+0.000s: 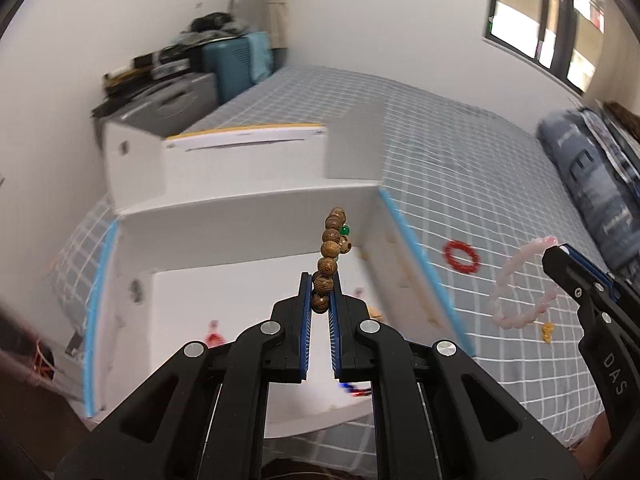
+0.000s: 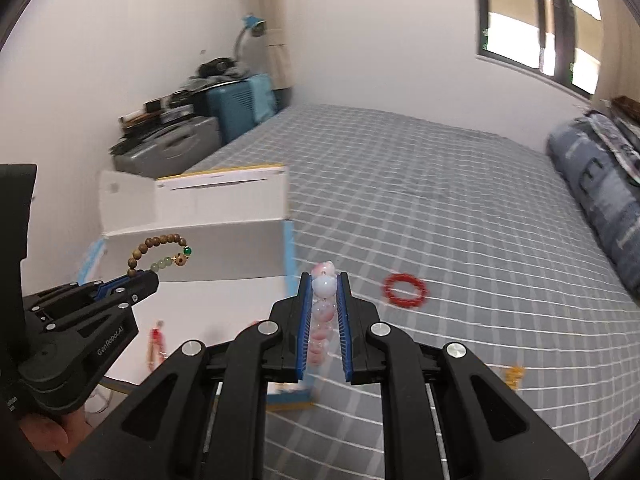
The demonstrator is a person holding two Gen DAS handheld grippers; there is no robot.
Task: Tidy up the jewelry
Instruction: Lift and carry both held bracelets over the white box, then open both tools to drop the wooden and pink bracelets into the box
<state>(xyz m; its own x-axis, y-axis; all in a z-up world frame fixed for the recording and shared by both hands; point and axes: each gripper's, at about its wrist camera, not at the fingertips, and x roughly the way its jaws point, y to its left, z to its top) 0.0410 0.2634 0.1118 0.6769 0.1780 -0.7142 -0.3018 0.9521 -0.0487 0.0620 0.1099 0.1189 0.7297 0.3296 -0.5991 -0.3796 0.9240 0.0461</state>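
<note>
Checked bedspread (image 2: 440, 208) blurs; pink bracelet (image 2: 324, 304) half-hidden between jaws.

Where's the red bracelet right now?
The red bracelet lies flat on the checked bedspread, just right of the open white box and ahead of the right gripper, which holds the pink bracelet.

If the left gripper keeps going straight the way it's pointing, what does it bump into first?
Probably the white box. The left gripper, shut on the wooden bead bracelet, points at the box's back wall, so the bracelet would likely touch there first. Depth is hard to judge.
</note>
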